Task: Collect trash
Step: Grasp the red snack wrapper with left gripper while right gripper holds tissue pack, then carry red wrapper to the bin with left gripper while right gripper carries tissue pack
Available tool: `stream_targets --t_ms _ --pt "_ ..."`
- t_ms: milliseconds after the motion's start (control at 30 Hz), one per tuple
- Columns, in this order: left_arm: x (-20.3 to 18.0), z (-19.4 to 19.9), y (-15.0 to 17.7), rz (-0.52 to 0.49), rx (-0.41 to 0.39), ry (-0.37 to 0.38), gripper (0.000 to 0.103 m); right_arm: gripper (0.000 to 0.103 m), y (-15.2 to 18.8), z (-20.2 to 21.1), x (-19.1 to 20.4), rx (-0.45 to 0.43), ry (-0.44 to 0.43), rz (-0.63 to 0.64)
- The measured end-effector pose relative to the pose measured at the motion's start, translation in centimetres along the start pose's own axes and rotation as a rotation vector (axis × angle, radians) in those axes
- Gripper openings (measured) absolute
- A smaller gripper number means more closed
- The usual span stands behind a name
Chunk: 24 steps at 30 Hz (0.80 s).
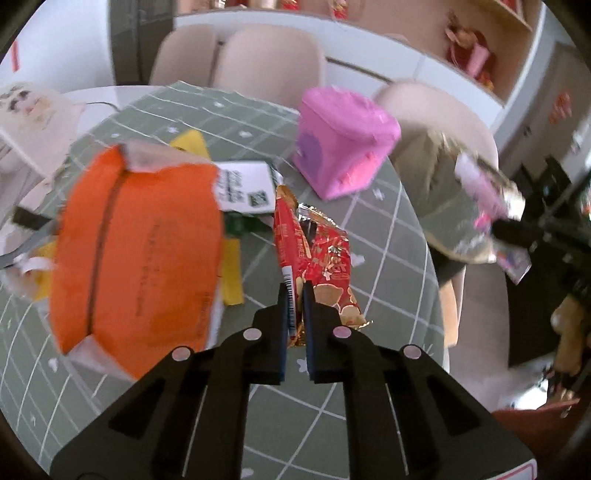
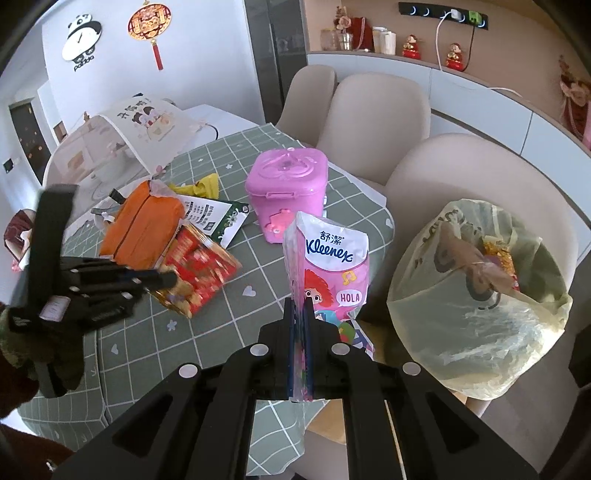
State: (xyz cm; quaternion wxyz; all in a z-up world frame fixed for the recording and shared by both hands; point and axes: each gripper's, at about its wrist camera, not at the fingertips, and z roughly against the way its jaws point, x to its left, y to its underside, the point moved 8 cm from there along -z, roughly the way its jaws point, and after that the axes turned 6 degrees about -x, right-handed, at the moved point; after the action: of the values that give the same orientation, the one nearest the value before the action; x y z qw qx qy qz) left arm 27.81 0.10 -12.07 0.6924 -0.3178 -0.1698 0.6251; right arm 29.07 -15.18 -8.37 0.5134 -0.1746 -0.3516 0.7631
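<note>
Am holding Kleenex pack (image 2: 328, 266) in right fingers (image 2: 300, 306), bag (image 2: 476, 295) just right; left fingers (image 1: 295, 295) pinching red wrapper (image 1: 314, 254).

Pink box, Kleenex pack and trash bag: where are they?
Pink box (image 2: 286, 173): right wrist view, its lid.
Kleenex pack (image 2: 334, 254): right wrist view, printed front.
Trash bag (image 2: 476, 332): right wrist view, its clear side.

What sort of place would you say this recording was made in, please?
Most likely a home dining area: a table under a green checked tablecloth, upholstered beige dining chairs around it, and a panda wall clock beside a red hanging ornament.
</note>
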Motion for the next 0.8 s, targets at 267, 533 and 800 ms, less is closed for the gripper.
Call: stream_targets --t_ms 267,533,800 --pt "2.5 4.5 -0.8 0.077 -0.09 -0.094 0.006 0.007 0.0 -1.3 2.4 0.033 -0.029 0.051" --pt "3.3 6.3 -1.7 0.119 -0.128 -0.115 0.006 0.007 -0.5 -2.0 3.7 0.043 -0.032 0.078" --pt "0.9 6.2 -5.2 0.092 -0.174 -0.073 0.006 0.007 -2.9 -0.6 1.5 -0.014 0.029 0.1"
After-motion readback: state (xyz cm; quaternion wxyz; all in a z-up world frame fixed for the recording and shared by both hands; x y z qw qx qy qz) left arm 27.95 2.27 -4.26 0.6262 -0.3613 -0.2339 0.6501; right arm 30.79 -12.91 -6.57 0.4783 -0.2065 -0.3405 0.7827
